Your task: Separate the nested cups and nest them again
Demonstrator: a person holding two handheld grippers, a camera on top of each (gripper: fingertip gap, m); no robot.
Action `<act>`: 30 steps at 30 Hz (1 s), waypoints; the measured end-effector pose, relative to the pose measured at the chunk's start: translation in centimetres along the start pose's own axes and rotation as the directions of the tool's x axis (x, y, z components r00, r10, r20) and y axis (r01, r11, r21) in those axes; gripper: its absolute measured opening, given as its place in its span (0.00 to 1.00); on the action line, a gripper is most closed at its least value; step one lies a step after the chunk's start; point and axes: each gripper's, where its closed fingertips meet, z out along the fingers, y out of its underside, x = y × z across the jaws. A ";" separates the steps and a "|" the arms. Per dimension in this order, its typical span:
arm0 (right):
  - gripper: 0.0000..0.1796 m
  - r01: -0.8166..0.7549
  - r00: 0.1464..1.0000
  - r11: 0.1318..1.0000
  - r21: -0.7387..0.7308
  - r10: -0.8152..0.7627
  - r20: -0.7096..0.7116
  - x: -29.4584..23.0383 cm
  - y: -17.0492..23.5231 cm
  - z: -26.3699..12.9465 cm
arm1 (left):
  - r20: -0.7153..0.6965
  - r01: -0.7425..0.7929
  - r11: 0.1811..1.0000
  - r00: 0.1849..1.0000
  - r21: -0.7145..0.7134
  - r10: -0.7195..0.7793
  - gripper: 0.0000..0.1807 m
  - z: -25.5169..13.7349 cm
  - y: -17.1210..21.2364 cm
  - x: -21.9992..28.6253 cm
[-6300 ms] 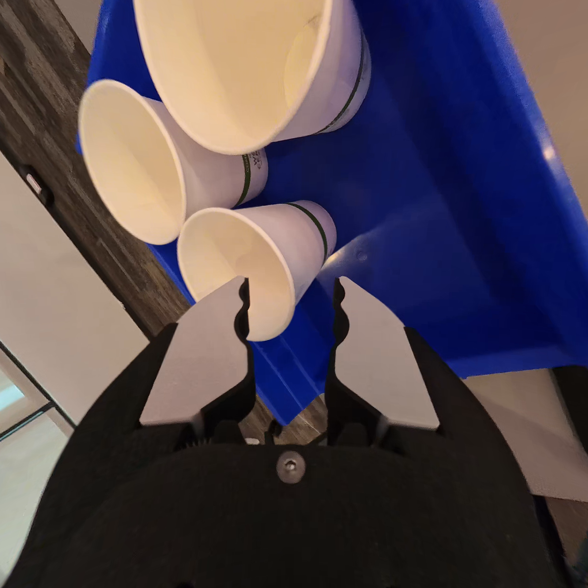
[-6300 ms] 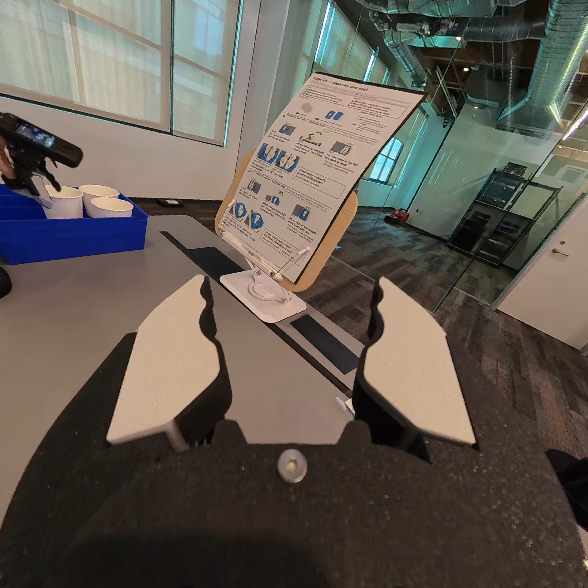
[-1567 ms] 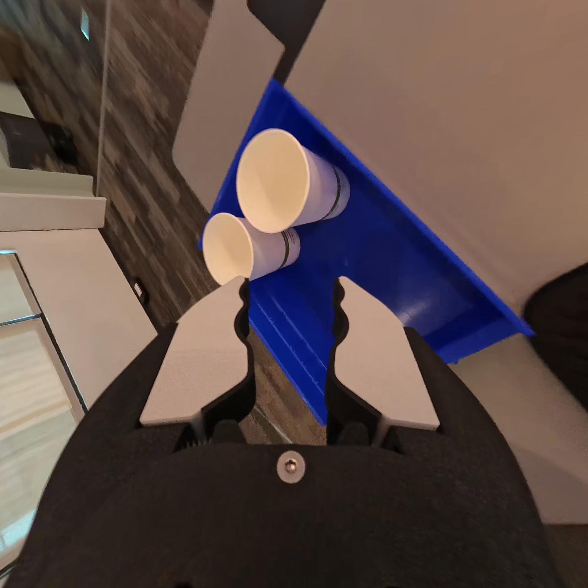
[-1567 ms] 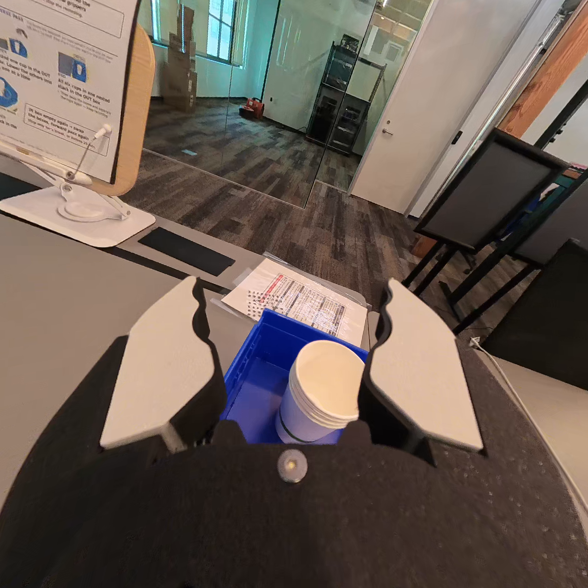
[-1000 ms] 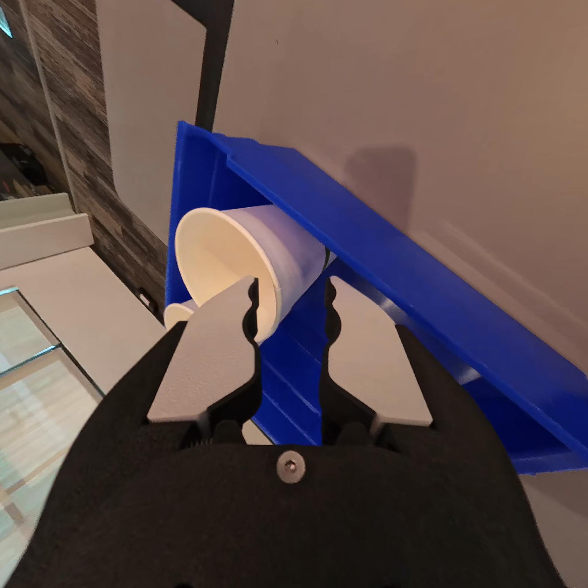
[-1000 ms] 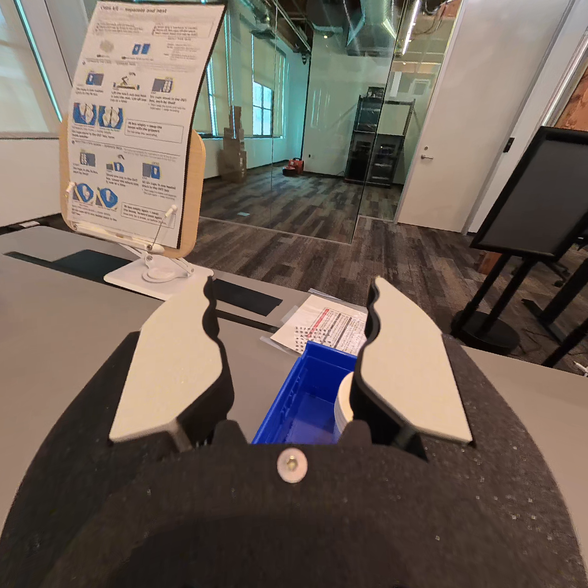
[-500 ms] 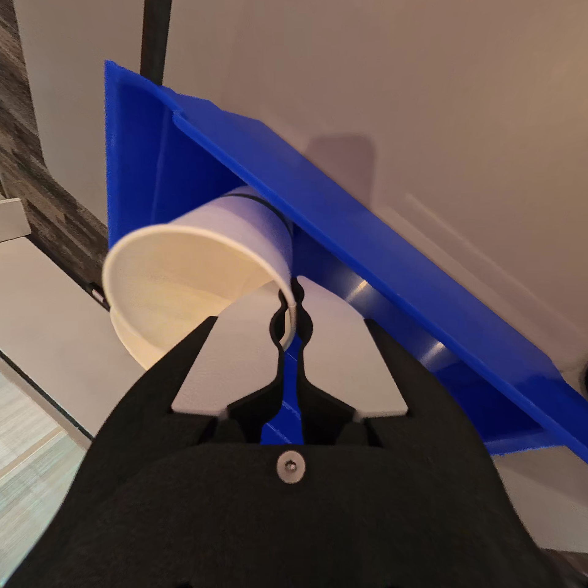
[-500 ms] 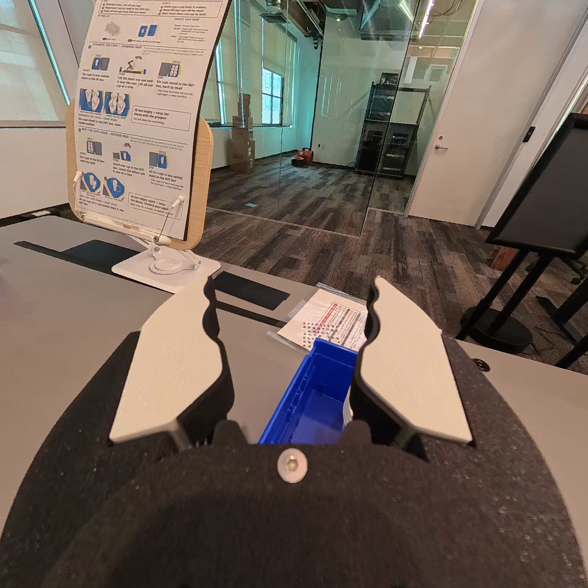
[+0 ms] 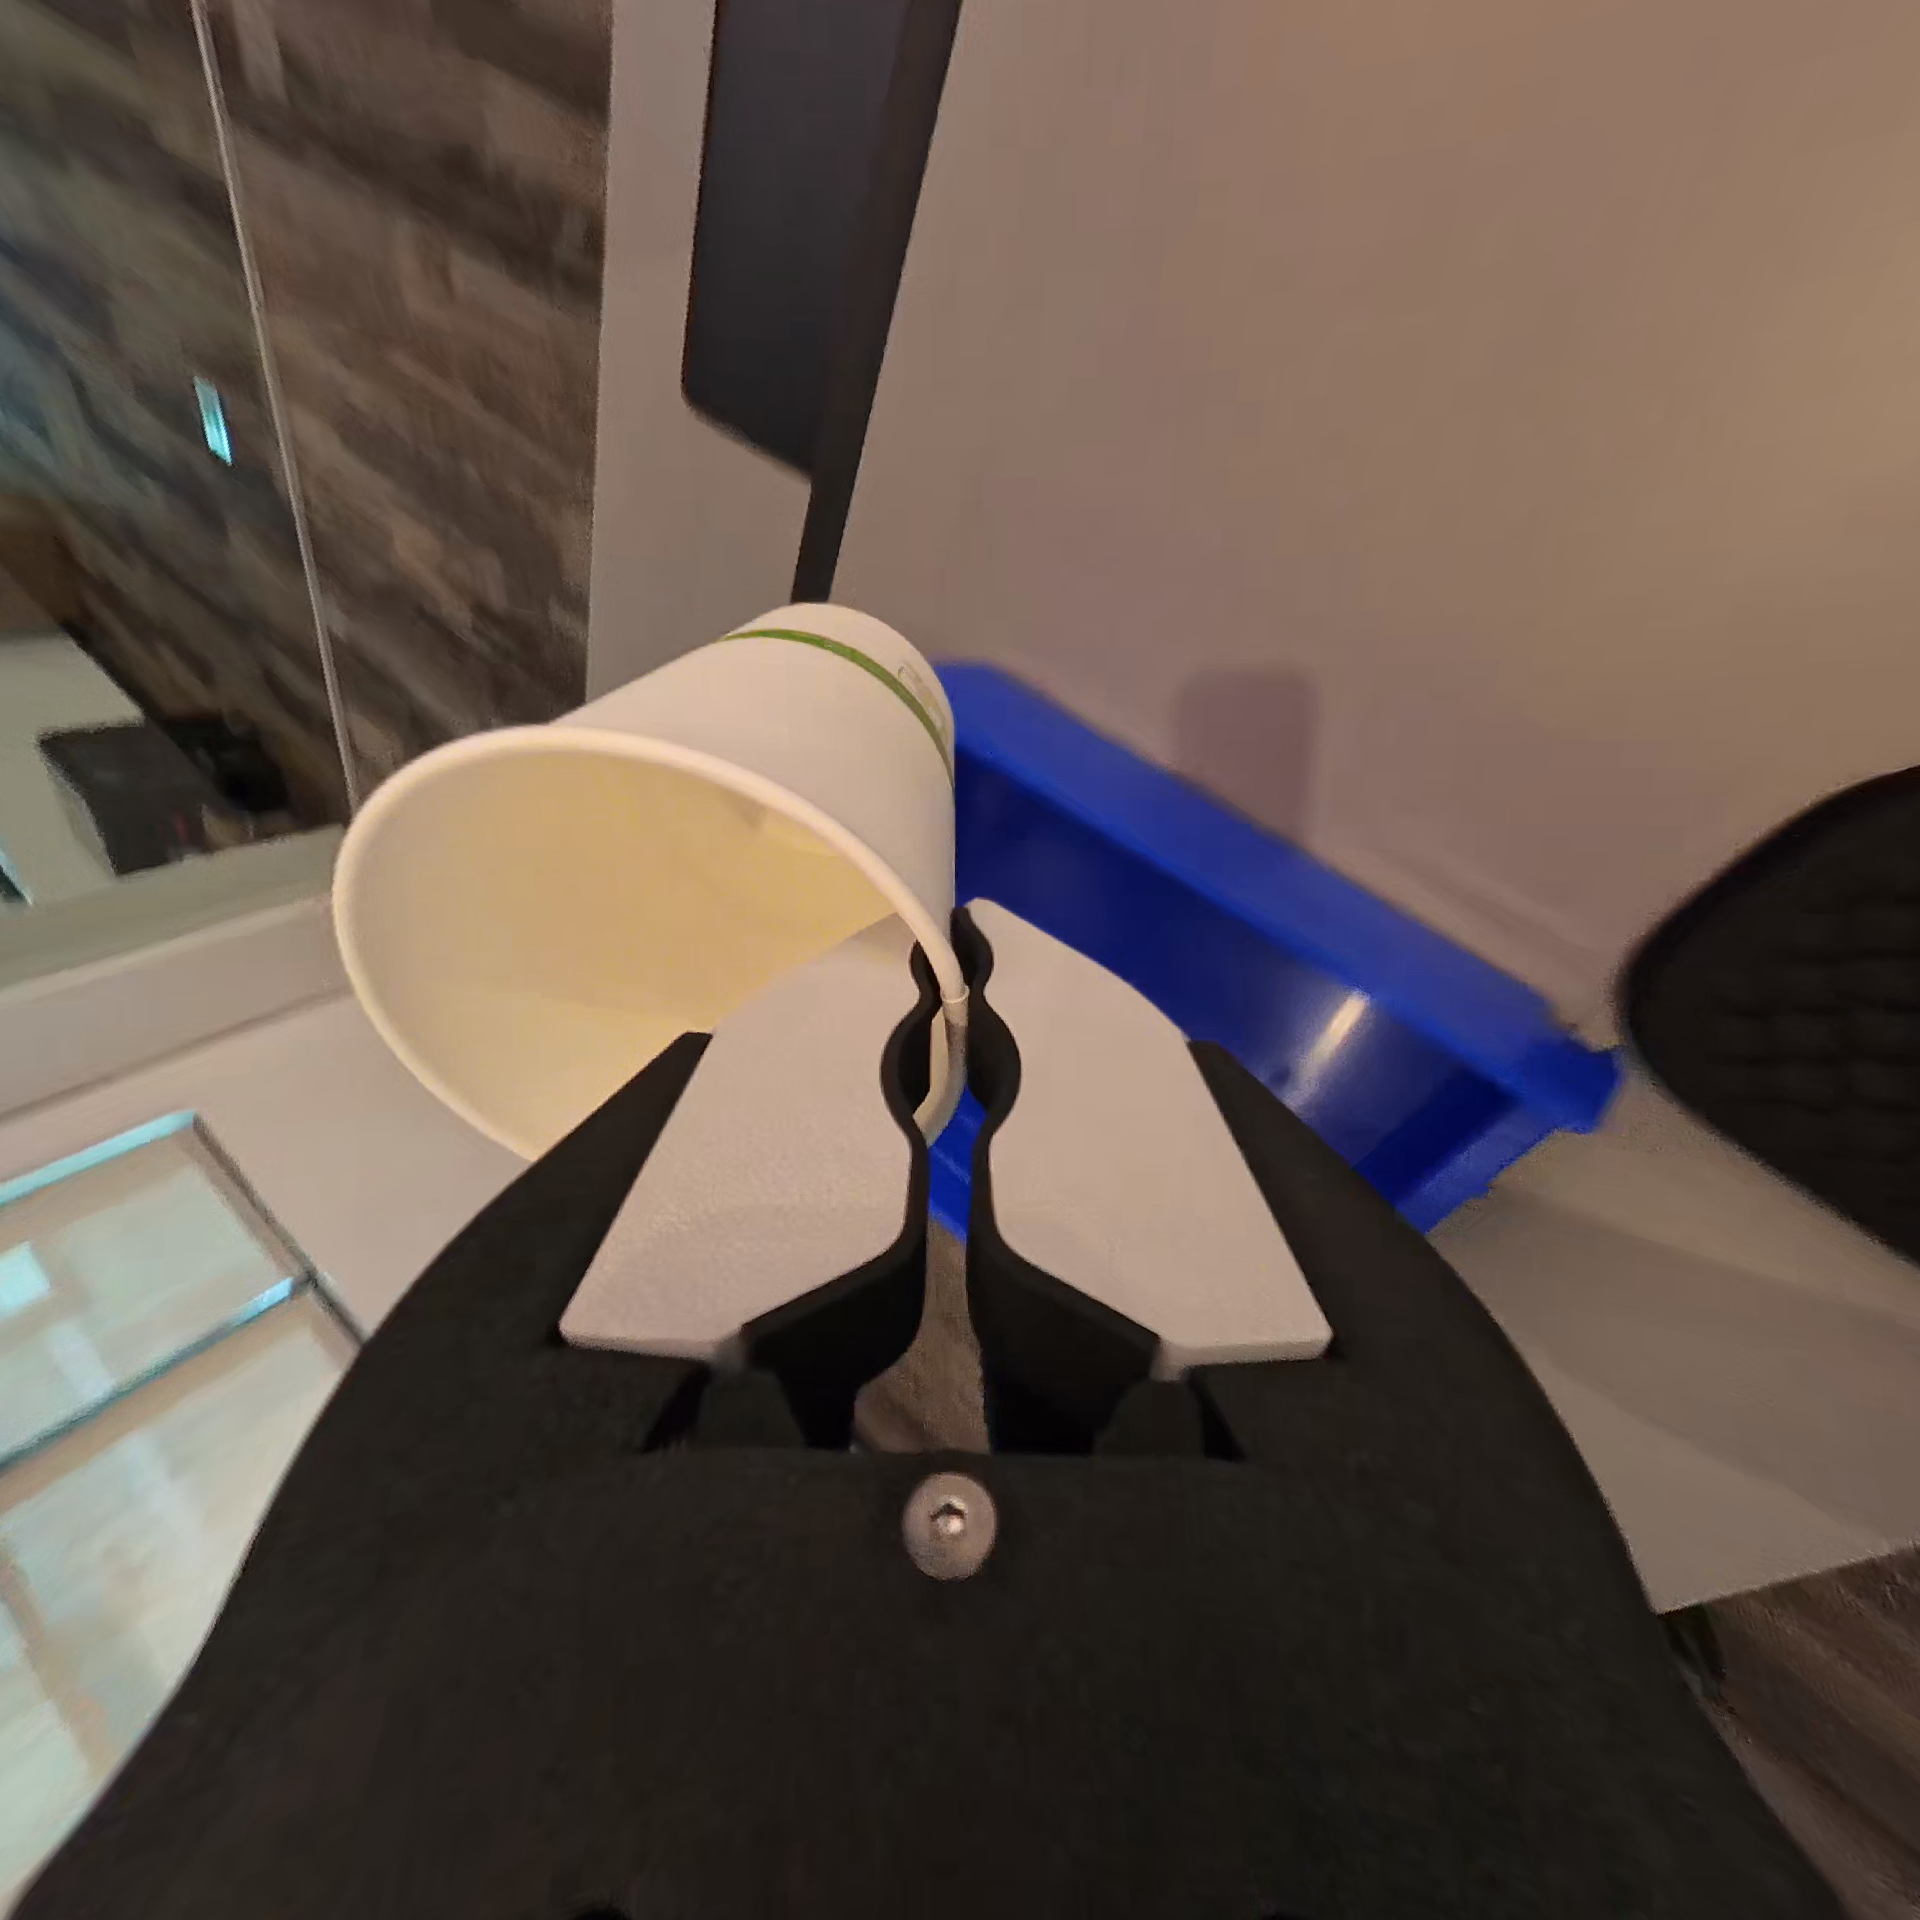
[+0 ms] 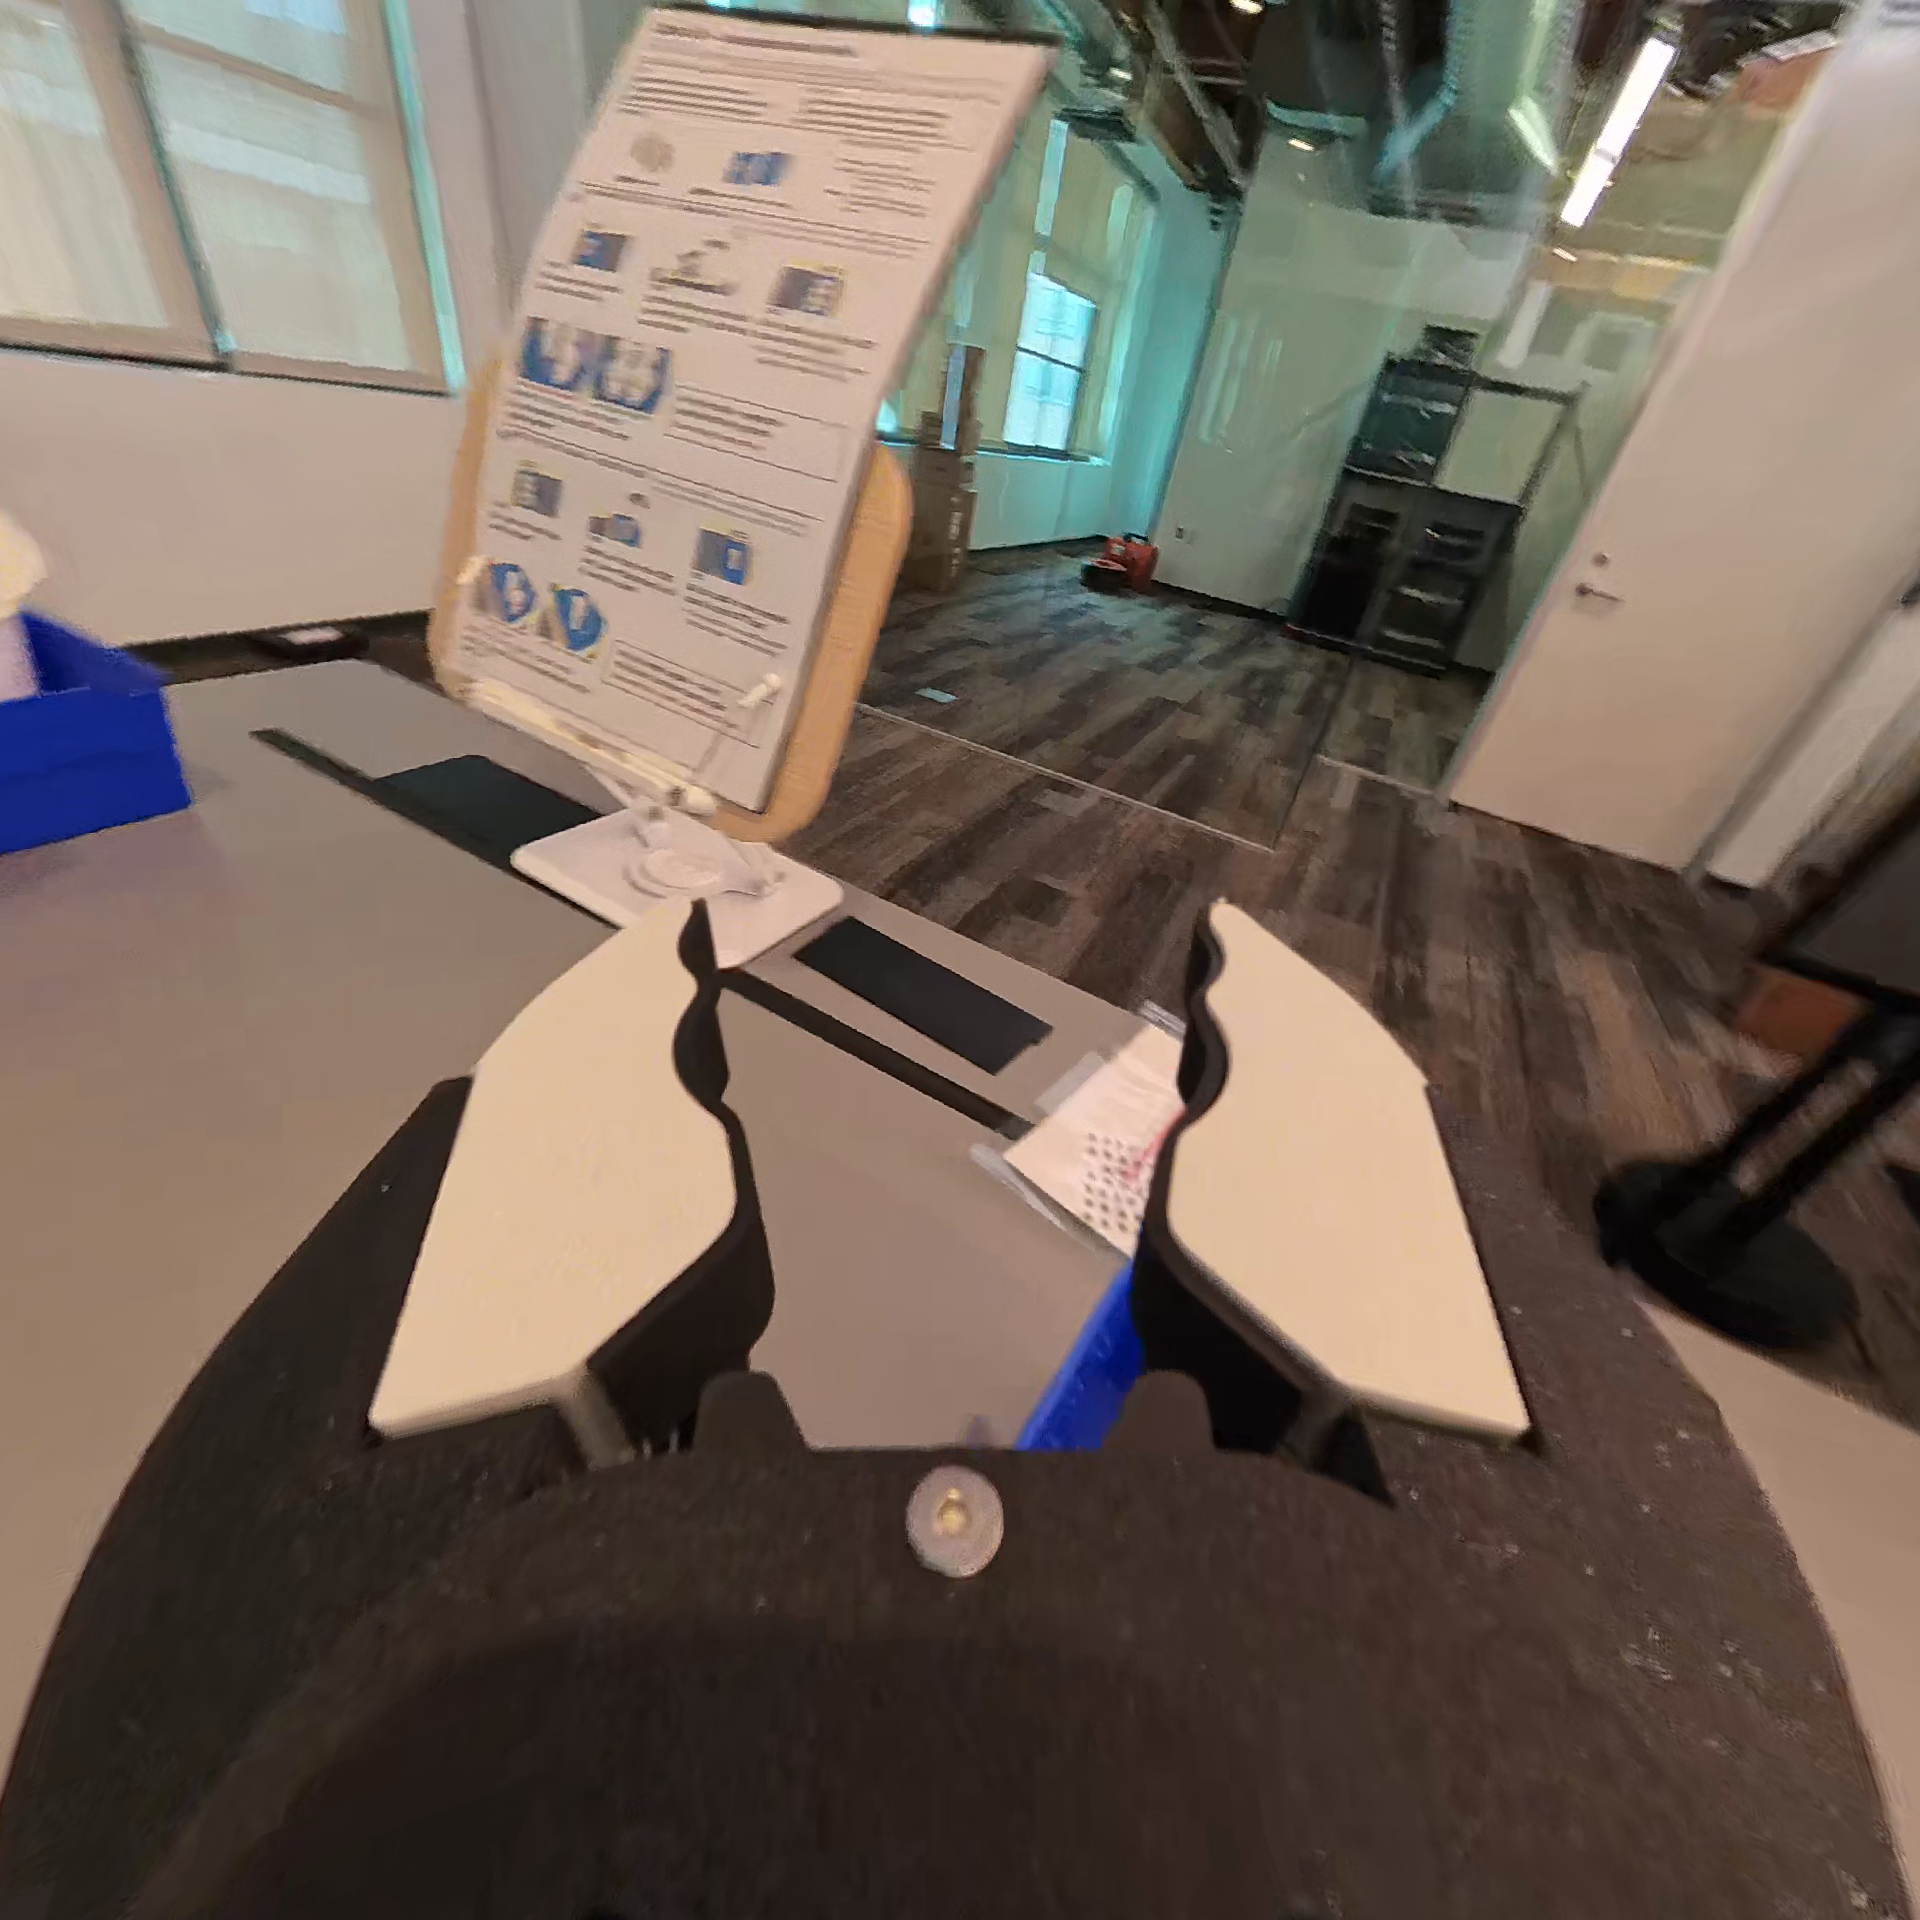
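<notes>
While the left gripper [image 9: 951, 997] carries a single paper cup [image 9: 665, 862] clear of the blue bin [image 9: 1247, 987], its jaws are closed nearly together on the cup's rim and wall, one inside the mouth and one outside. The cup hangs tilted, mouth toward the camera, base with its green band pointing away, above the bin's near end. No other cup shows in that bin from the left wrist view, though the held cup hides part of it.

The right gripper [image 10: 951, 997] holds nothing; its jaws stand wide apart over the grey tabletop [image 10: 260, 1039]. A second blue bin [image 10: 1081, 1371] shows only as a corner just below it, contents hidden.

Judged progress: one cup is in transit between bins. Whether this belongs to the separating or the re-nesting pass, and how many cups remain, cannot be told from these views.

Clearances: the tabletop between the two bins is open. A document stand [image 10: 717, 436] sits at the far edge with a loose printed sheet [image 10: 1101, 1143] near the right bin. The far bin [image 10: 73, 727] appears at the left margin. A dark chair back [image 9: 1787, 997] lies close beside the left bin.
</notes>
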 end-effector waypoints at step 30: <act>0.53 0.180 0.368 0.983 -0.028 -0.041 0.929 -36.4 1.4 5.6 | -0.108 -0.540 0.678 0.738 0.499 0.667 0.00 -12.6 -23.1 21.6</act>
